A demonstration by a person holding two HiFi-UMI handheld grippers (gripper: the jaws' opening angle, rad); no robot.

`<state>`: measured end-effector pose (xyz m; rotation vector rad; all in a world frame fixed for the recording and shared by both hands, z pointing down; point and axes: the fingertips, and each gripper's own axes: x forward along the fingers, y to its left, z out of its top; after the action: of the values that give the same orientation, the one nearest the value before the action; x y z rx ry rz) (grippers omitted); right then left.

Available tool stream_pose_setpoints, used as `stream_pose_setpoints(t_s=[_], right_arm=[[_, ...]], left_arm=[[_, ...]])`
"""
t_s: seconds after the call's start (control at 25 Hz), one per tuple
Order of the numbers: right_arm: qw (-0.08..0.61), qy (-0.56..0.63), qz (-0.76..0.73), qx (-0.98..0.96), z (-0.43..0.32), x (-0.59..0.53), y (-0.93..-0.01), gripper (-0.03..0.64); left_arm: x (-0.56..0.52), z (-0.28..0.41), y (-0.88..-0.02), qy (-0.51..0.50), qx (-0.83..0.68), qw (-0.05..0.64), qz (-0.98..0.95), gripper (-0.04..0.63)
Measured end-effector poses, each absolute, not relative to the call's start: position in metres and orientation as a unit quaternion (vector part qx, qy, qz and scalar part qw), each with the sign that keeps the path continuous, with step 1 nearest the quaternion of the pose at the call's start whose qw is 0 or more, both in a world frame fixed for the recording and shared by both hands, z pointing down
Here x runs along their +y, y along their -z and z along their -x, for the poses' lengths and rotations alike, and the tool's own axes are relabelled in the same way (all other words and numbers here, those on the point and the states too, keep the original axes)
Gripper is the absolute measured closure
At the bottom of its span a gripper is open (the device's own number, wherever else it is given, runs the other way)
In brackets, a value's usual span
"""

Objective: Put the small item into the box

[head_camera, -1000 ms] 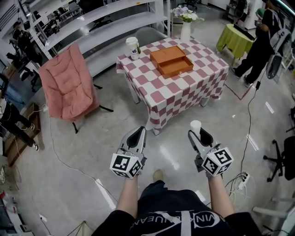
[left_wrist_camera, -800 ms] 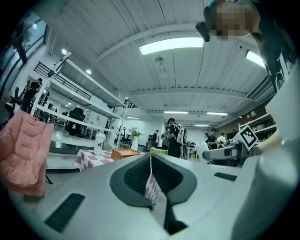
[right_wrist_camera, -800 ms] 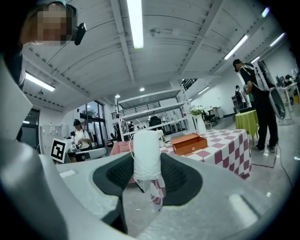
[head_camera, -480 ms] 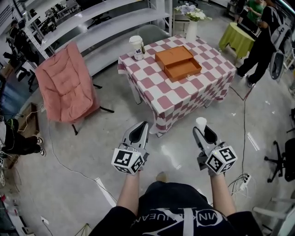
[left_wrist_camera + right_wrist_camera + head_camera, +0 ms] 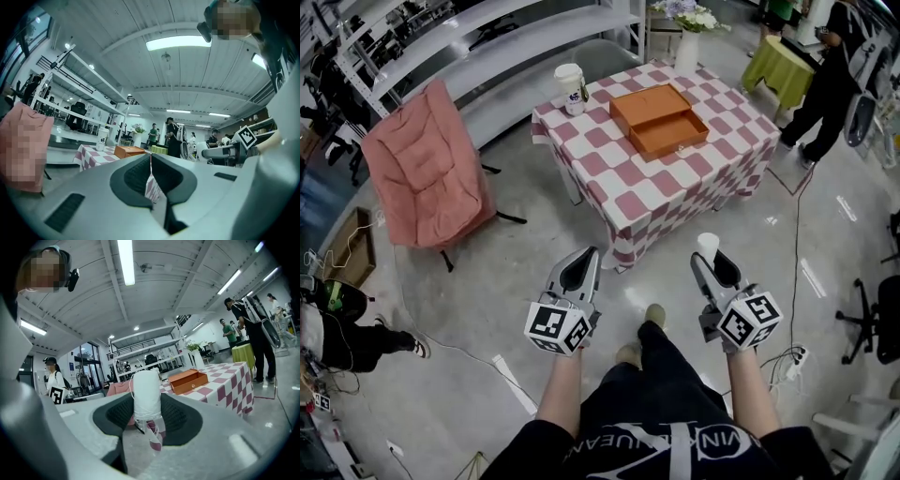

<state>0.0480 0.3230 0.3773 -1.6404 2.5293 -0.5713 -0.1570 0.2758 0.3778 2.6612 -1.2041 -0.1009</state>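
Standing on a glossy grey floor [image 5: 478, 281], well short of the table [image 5: 628, 178], the person is holding both tools out low in front. The right gripper [image 5: 709, 261] is clamping a small white spool [image 5: 707, 246], wound with thread, upright between its jaws. The left gripper [image 5: 581, 265] is carrying nothing, with its jaws pressed together. A pink-and-white checked cloth is covering the table, and the orange box [image 5: 659, 120] is lying open on it, far from the spool. A white cup [image 5: 570, 89] is standing near the table's far left corner. A vase of flowers [image 5: 686, 47] is sitting just behind the table. A pink folding chair [image 5: 427, 169] is standing to the left, with white shelving [image 5: 487, 42] behind. A person in black [image 5: 825, 84] is standing beside a green-draped stand [image 5: 778, 70]. Cables [image 5: 441, 337] are trailing over the floor.
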Motion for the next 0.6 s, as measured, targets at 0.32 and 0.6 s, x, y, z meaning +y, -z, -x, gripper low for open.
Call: stream_pose_setpoints(t_s=[0.32, 0.6], right_arm=[[0.046, 0.186, 0.527, 0.828, -0.06, 0.27, -0.375, 0.439], [0.047, 0.189, 0.521, 0.831, -0.08, 0.214, -0.373, 0.439]], left_arm=[[0.228, 0.146, -0.375, 0.029, -0.416, 0.104, -0.903, 0.581], [0.173, 0.127, -0.367, 0.037, -0.42, 0.104, -0.901, 0.581]])
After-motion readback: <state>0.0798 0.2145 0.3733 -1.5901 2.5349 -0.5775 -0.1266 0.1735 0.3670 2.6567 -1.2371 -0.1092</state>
